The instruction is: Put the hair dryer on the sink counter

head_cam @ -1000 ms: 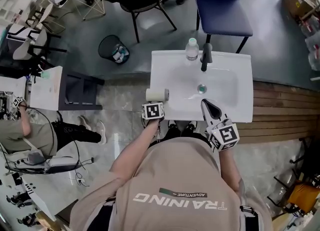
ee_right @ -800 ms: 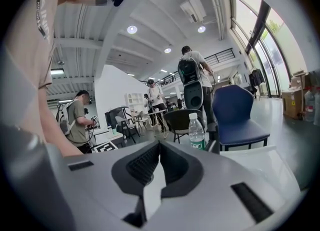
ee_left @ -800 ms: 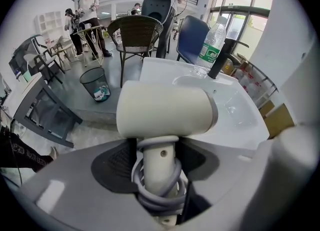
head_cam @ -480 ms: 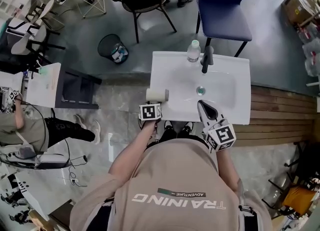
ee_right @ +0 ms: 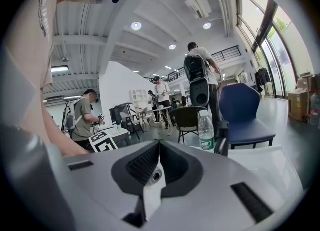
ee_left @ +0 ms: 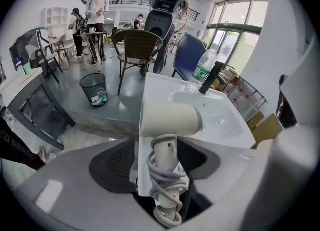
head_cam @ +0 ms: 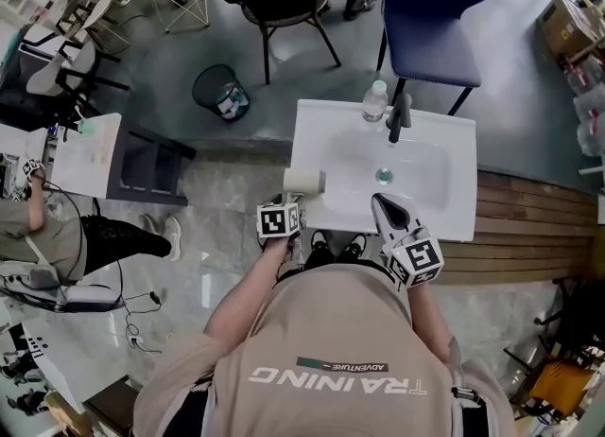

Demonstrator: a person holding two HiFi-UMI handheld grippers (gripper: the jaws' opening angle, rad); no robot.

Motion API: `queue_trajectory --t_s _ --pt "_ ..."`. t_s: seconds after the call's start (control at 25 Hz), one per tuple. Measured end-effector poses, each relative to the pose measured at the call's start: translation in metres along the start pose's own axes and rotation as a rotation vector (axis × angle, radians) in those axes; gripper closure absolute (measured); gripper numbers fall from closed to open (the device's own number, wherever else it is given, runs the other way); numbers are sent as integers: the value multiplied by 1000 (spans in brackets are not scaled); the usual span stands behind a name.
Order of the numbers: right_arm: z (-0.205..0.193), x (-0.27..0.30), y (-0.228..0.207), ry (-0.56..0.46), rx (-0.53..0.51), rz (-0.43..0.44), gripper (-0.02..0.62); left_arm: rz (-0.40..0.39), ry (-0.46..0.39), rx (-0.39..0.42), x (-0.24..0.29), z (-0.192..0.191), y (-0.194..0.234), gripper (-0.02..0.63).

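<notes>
Hair dryer point(head_cam: 304, 180) lies on sink counter point(head_cam: 454, 225) edge between left tool point(head_cam: 286, 206) jaws, just opened; right tool point(head_cam: 381, 206) closed, empty.

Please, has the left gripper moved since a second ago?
Yes. The left gripper drew back from the white sink counter toward the person; its jaws have just been opening, cream hair dryer handle between them.

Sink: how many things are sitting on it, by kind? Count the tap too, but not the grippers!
Hair dryer: 1
Water bottle: 1
Tap: 1
Total: 3
</notes>
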State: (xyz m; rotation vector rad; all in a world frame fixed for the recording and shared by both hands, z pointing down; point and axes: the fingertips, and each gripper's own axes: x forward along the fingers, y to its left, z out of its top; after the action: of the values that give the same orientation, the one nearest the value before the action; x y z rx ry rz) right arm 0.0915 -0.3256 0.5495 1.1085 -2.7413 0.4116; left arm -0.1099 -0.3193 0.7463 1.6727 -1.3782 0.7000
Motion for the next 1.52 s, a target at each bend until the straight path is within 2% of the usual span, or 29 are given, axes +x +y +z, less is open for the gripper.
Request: queue_trajectory --t_s 0.12,0.24,0.36,0.48,0.6,0.72,0.8,0.92,1.0,1.08,1.24,1.52 --pt "2 4 4 -1 -9 11 588 -26 -18 -43 -8 -3 4 359" --pt "6 4 6 -7 -21 10 588 -64 -72 -102 -31 0 4 359" --pt "14 1 4 -18 -45 -4 588 -132 -193 -115 -72 24 -6 359" --pt "26 2 -5 -32 -79 -25 588 -227 -338 -82 -104 64 -22 359" --pt "44 1 -14 -58 -113 -43 588 -273 -459 -11 -128 105 -38 360" --pt "64 2 -18 -80 -163 -39 588 -275 -599 121 -155 145 -55 372" --pt "78 3 -18 -83 -219 -34 588 -272 -706 209 -177 168 -68 423" --pt "106 -2 -8 -113 -281 -24 588 -263 -812 319 -208 188 -90 574" --pt "132 -5 0 -172 -268 -1 588 -287 -839 343 -220 201 -103 598" --pt "156 -6 5 -228 -269 8 588 -326 -853 313 -226 214 -112 598" --pt "185 -8 11 -286 -310 -4 588 -299 -881 332 -237 228 -123 598" --pt "185 -17 1 -327 -200 -44 589 -288 -847 365 -239 229 -122 598"
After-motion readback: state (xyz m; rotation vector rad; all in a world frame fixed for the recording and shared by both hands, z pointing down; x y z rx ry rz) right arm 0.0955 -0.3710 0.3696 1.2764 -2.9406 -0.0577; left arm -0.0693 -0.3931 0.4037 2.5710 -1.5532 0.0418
